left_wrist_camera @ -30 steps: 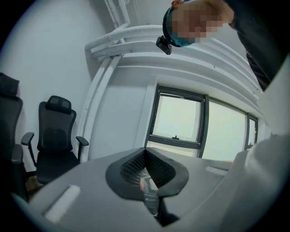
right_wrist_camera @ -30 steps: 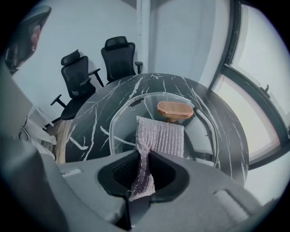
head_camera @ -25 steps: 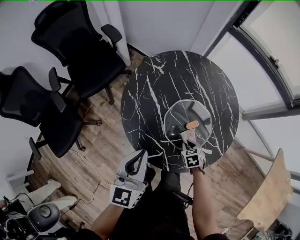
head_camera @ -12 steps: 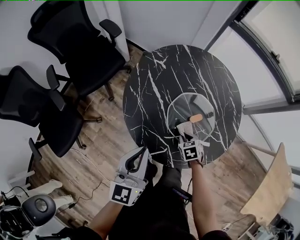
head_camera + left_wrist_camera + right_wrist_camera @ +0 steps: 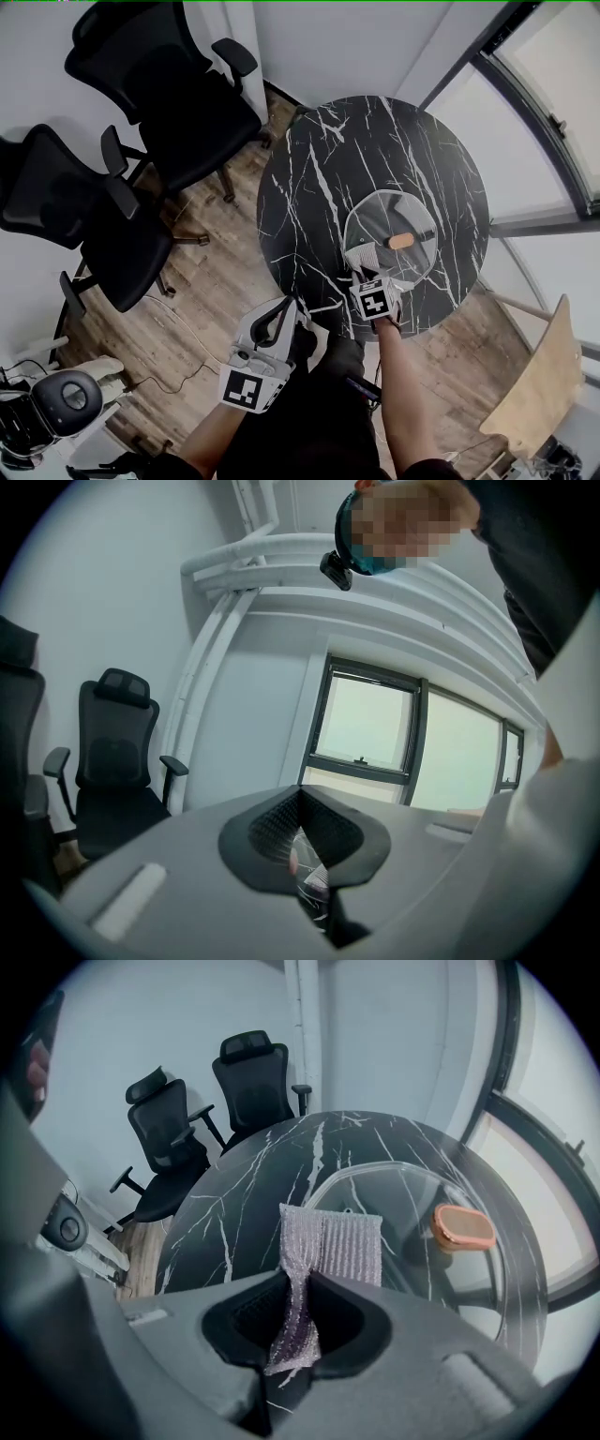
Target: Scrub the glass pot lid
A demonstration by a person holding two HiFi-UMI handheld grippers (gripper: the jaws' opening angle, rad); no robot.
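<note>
R gripper [image 5: 300,1327] jaws pinch a silver mesh scrub cloth [image 5: 334,1239], free end over near rim of glass pot lid [image 5: 380,217] w/ orange knob [image 5: 401,241], lying on black marble table [image 5: 314,164]. L gripper [image 5: 306,857] jaws pressed together, off table.

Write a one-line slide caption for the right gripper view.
Right hand-held gripper pinches a scrubbing cloth at the near rim of the glass pot lid on a black marble table.

Bench [image 5: 319,178]: glass pot lid [image 5: 375,220] lies on its near right part. Scrubbing cloth [image 5: 362,251] at the lid's near edge, pinched in the right tongs [image 5: 365,268]. Left tongs [image 5: 281,309] off the bench, near left, above the floor [image 5: 206,281]. Two office chairs [image 5: 164,84] left of the bench.
</note>
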